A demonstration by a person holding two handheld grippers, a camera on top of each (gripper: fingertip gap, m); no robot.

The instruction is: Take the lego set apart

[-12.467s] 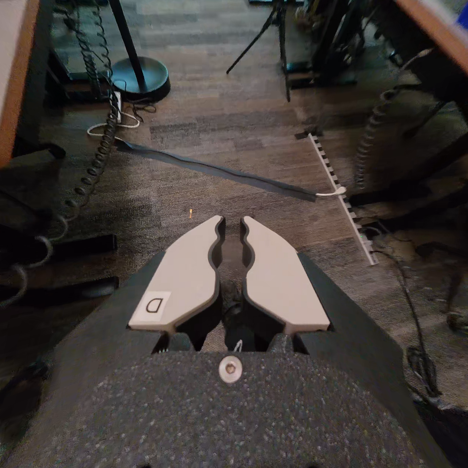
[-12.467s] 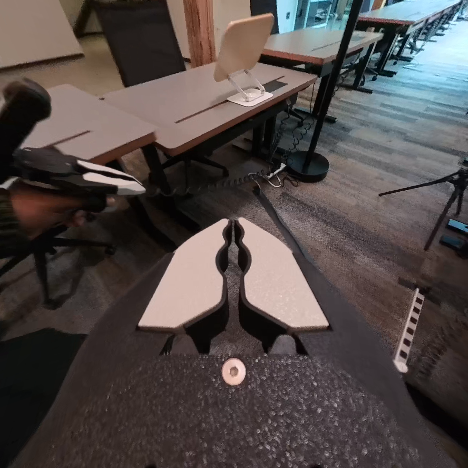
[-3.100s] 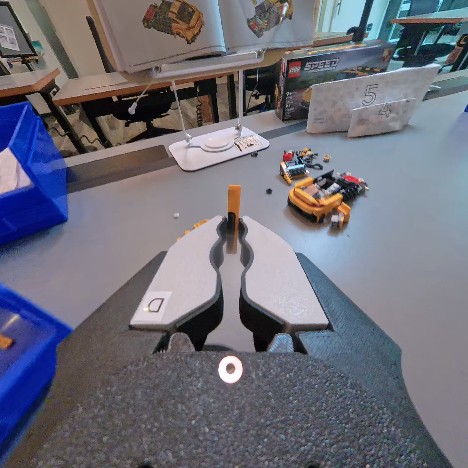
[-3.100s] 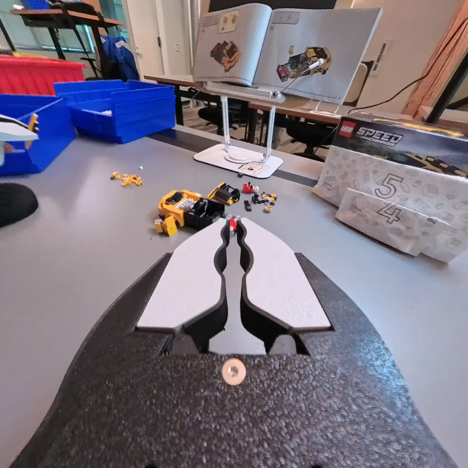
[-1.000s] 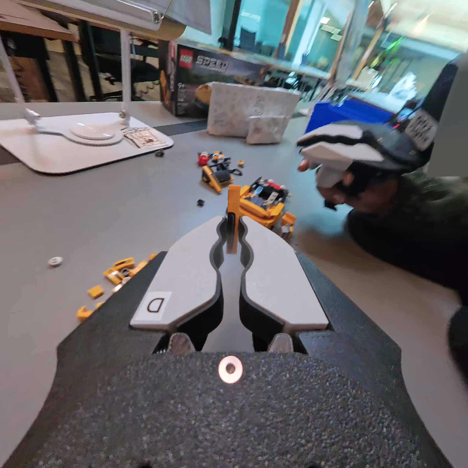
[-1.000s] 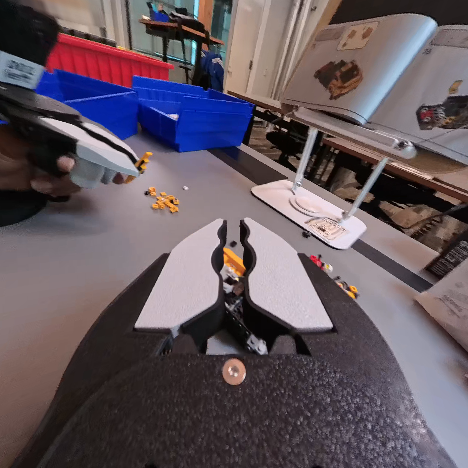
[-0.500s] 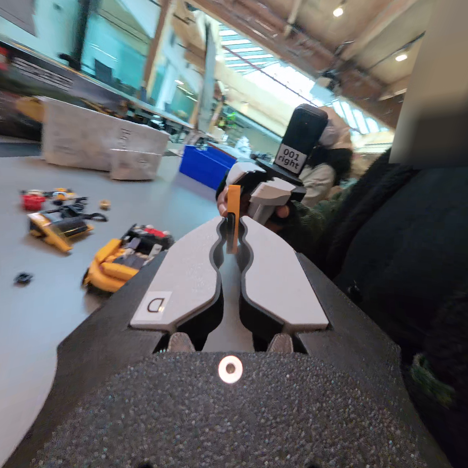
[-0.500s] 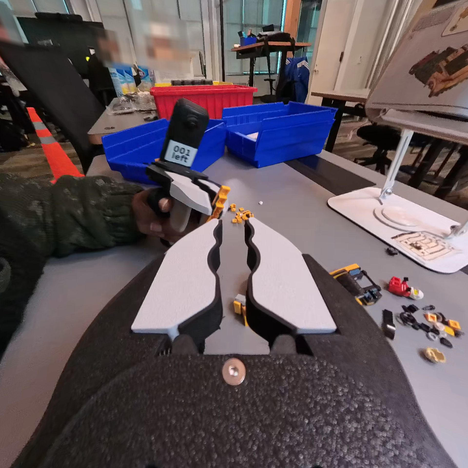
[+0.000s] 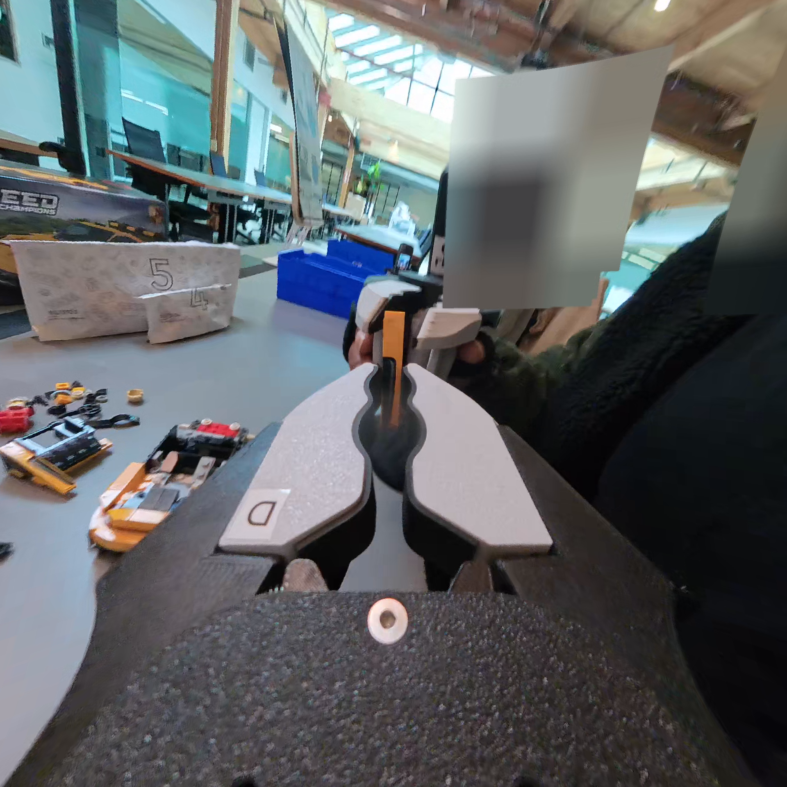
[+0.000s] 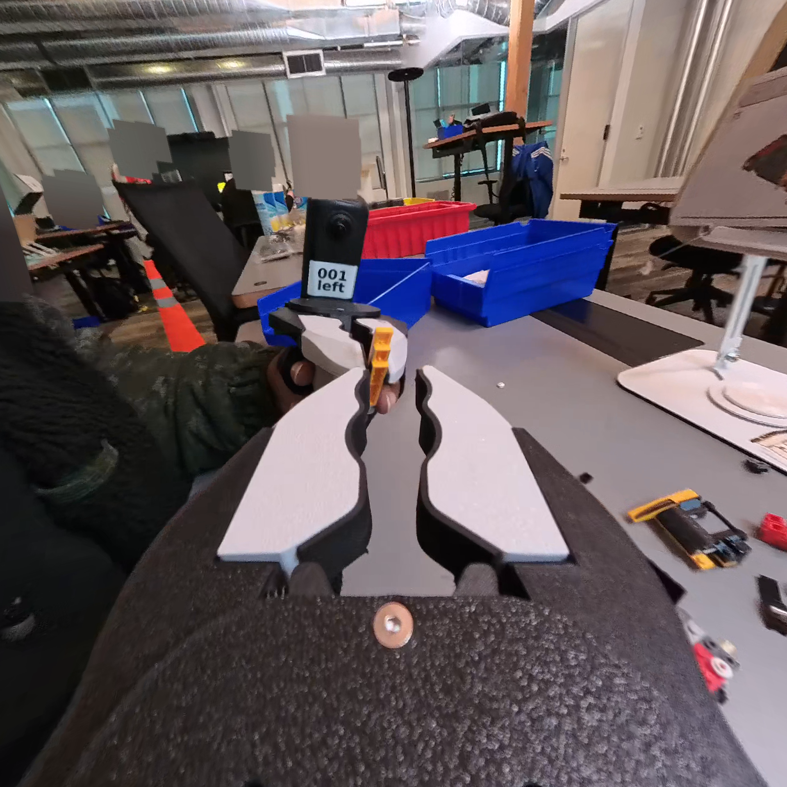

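Above a grey table (image 9: 264,366), the left gripper (image 9: 388,374) clenches an upright orange lego strip (image 9: 392,353) between its tips. Facing it, the right gripper (image 10: 389,374) stands released, its jaws apart and the strip (image 10: 378,362) just beyond its left tip. The partly stripped yellow lego car (image 9: 170,472) lies on the table to the left in the left wrist view, with a smaller yellow-and-black section (image 9: 51,455) and loose small pieces (image 9: 76,396) beyond it. 2 numbered paper bags (image 9: 123,285) lean far left; blue bins (image 10: 519,268) sit at the far edge in the right wrist view.
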